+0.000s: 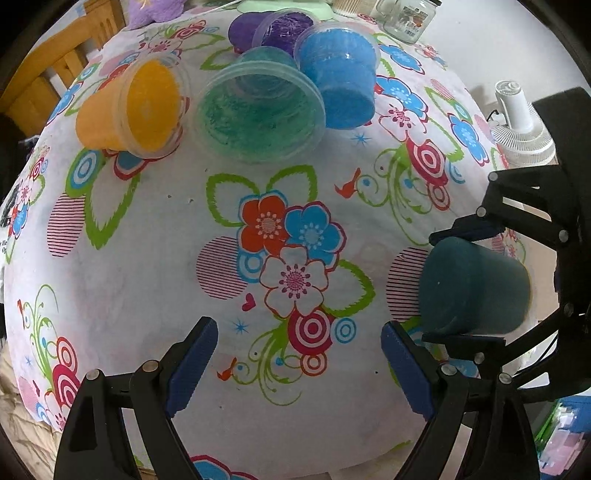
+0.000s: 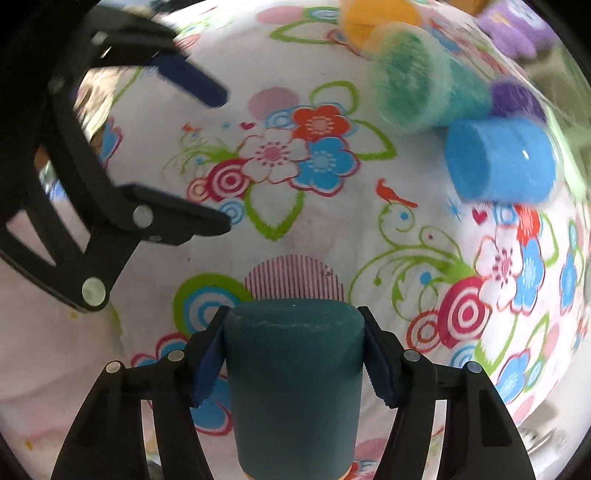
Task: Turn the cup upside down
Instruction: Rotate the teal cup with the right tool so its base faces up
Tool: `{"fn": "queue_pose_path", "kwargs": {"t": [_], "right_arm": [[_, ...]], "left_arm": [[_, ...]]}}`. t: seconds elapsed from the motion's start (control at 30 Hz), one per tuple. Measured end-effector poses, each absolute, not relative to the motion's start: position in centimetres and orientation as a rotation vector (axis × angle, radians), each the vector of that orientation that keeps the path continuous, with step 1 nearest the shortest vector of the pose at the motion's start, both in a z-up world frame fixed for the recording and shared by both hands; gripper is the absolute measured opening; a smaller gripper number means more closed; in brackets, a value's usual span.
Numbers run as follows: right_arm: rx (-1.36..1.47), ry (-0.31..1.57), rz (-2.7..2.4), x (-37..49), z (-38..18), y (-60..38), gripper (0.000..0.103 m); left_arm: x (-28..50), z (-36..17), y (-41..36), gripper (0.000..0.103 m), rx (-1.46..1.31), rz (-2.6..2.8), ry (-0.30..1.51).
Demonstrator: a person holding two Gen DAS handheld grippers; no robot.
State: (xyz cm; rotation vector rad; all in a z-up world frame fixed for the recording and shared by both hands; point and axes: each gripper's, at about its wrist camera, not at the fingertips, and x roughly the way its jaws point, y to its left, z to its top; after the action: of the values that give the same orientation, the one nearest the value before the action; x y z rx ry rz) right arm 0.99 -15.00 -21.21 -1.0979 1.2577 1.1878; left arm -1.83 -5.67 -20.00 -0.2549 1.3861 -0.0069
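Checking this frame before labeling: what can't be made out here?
- Teal cup rim: right wrist view, cut off at the bottom edge.
- Purple cup: right wrist view, motion-blurred and partly behind the green cup.
- Jar label: left wrist view, too small.

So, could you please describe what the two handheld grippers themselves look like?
The left gripper and right gripper look identical: matte black plastic linkage arms joined by round silver rivets, with jaws faced in ribbed dark-blue pads. No cables, labels or sleeves are visible in either view.
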Motion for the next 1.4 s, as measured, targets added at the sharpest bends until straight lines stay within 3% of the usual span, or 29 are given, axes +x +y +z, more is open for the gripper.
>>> {"fn": "queue_pose_path", "kwargs": {"t": [0.53, 0.87, 1.4], "right_arm": [[-0.677, 1.251, 0.892, 4.3, -16.4, -17.6, 0.068], [-0.431, 1.096, 0.702, 4.8, -10.1, -16.4, 0.068], [-0.162, 0.928, 0.355, 3.1, -6.6, -13.1, 0.068]], "left_arm": [[0.1, -17.1, -4.9, 0.091, -0.211, 0.03, 1.359], [0.6, -12.5, -2.6, 0.091, -0.159, 0.033, 1.279], [0.3, -7.2, 1.4, 0.091, 0.007, -0.077, 1.037]]}}
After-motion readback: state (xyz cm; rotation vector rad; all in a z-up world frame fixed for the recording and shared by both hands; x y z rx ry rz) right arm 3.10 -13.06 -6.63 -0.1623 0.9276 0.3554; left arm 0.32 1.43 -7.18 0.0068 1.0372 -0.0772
